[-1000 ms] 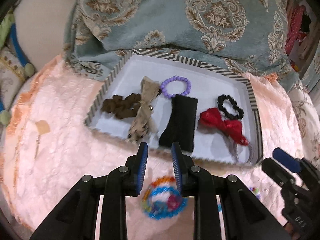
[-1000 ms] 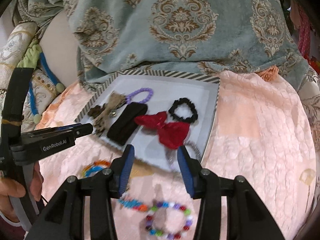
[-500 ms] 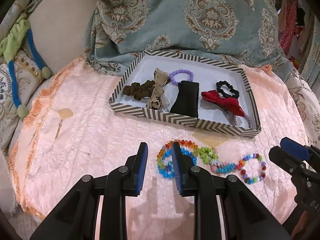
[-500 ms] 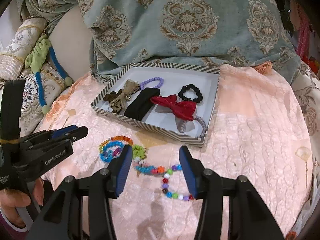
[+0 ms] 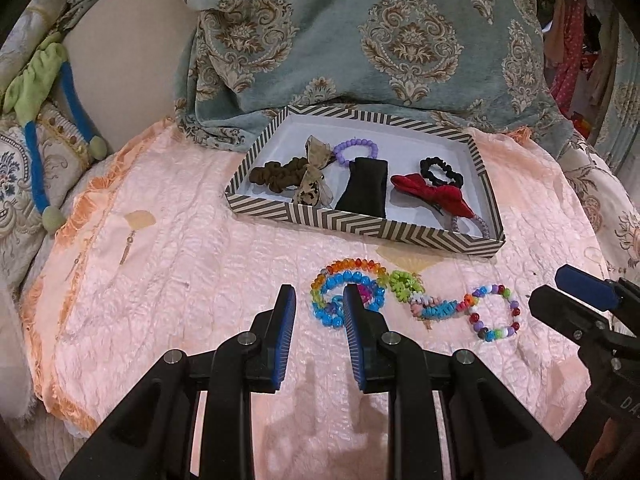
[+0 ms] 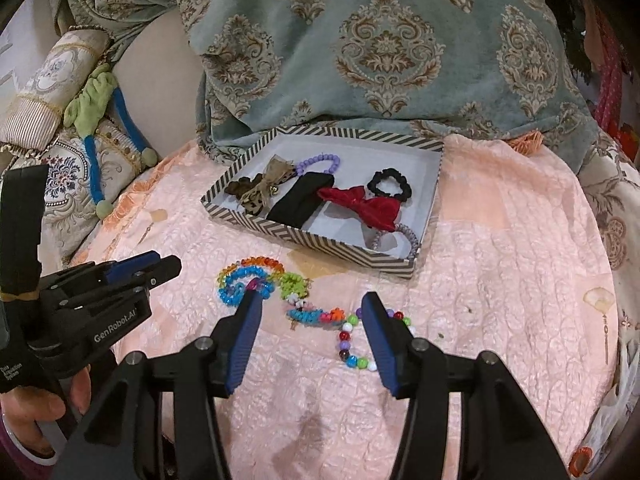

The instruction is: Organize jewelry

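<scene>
A striped tray [image 5: 360, 229] [image 6: 320, 241] on the pink bedspread holds scrunchies, bows, a black band [image 5: 366, 192] and a purple bead bracelet [image 5: 356, 148]. In front of it lie coiled rainbow bracelets [image 5: 348, 278] [image 6: 248, 276], a green bead piece [image 5: 404, 284], a blue beaded piece [image 6: 308, 316] and a multicolour bead bracelet [image 5: 496, 312] [image 6: 352, 350]. My left gripper [image 5: 319, 306] hovers near the rainbow bracelets, its jaws slightly apart and holding nothing. My right gripper [image 6: 311, 310] hangs over the blue piece and the multicolour bracelet; its jaws are opening and grip nothing.
A teal patterned cushion [image 5: 380, 40] rises right behind the tray. Patterned pillows with a green and blue cord [image 5: 36, 120] lie at the left. A person's hand [image 6: 36, 408] holds the left gripper's handle. Bare pink bedspread [image 6: 512, 280] stretches to the right.
Both grippers have drawn back from the tray toward the near edge of the bed, bringing the bracelets on the bedspread into view. The right jaws have spread wider.
</scene>
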The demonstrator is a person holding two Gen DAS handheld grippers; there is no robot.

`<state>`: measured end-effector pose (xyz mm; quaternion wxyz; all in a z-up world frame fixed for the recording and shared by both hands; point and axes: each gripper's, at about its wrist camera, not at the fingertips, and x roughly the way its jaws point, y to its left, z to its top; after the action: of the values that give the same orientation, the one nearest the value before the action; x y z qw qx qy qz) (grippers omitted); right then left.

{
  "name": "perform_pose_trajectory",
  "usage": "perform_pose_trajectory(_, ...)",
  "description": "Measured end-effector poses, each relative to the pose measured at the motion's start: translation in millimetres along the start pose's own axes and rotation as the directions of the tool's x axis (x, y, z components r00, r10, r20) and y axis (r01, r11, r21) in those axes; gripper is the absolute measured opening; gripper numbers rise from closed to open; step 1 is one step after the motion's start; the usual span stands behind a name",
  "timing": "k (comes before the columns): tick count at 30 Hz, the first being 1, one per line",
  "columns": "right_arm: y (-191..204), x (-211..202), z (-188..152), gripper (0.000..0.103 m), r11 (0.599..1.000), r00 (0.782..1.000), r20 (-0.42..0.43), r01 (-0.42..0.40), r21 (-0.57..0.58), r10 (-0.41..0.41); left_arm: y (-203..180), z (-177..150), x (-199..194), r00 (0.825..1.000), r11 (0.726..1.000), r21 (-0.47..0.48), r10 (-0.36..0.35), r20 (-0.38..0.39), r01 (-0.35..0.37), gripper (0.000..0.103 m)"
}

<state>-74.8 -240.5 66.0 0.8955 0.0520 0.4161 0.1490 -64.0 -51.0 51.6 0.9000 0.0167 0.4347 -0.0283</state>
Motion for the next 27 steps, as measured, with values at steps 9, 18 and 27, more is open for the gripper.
perform_pose_trajectory(9,-3.9,2.6,-4.4,0.054,1.0,1.0,-0.014,0.002,-0.001,-0.002,7.4,-1.0,1.4,0.999,0.999,-0.028,-0.028,-0.015,0.028,0.008)
perform_pose_trajectory(18,-19.4,16.5,-13.0,0.055,1.0,0.998,-0.054,0.017,0.022,-0.016,30.0,-6.1,18.8,0.997,0.996,-0.08,-0.042,-0.068,0.037,0.008)
perform_pose_trajectory(27,-25.9,32.2,-16.4,0.054,1.0,0.996,-0.086,-0.011,0.02,0.012,40.5,-14.4,43.4,0.982,0.987,-0.131,-0.116,-0.15,0.097,0.008)
